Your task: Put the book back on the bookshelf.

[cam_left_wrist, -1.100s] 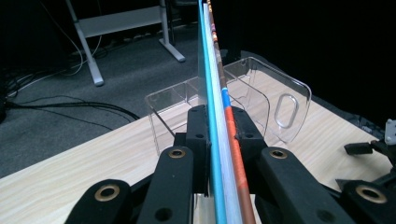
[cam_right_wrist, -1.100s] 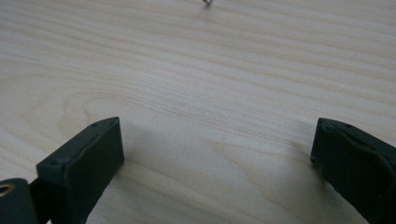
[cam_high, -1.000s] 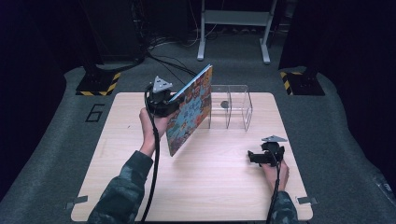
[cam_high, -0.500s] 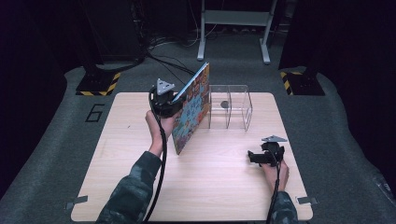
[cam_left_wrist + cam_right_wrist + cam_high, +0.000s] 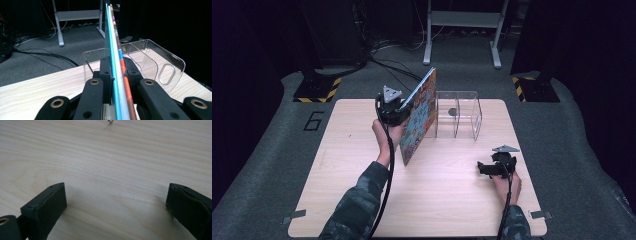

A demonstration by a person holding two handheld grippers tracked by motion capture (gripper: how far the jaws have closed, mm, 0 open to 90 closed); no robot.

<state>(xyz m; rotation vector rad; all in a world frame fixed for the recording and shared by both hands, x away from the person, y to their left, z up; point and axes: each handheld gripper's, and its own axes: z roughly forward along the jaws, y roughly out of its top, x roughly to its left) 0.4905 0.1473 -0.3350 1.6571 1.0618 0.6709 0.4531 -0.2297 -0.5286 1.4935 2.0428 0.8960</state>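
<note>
A thin book with a colourful cover (image 5: 419, 120) stands on edge, tilted, left of a clear plastic rack (image 5: 457, 117) at the back of the wooden table (image 5: 337, 165). My left gripper (image 5: 404, 107) is shut on the book's near edge, held up by the left hand. In the left gripper view the black jaws (image 5: 117, 67) clamp the book's blue and orange edges (image 5: 113, 50), with the rack (image 5: 155, 62) just behind and to the right. My right gripper (image 5: 482, 168) rests low at the table's right front, jaws pointing left. It stands open (image 5: 116, 197) with only bare wood between the jaws.
The rack has upright dividers and a cut-out handle. Cables and a white metal frame (image 5: 462, 20) lie on the dark floor behind the table. A black-and-yellow striped base (image 5: 317, 92) sits off the back left corner.
The left hand has carried the book a little down and toward the rack, turning it slightly more edge-on. The right gripper has stayed in place.
</note>
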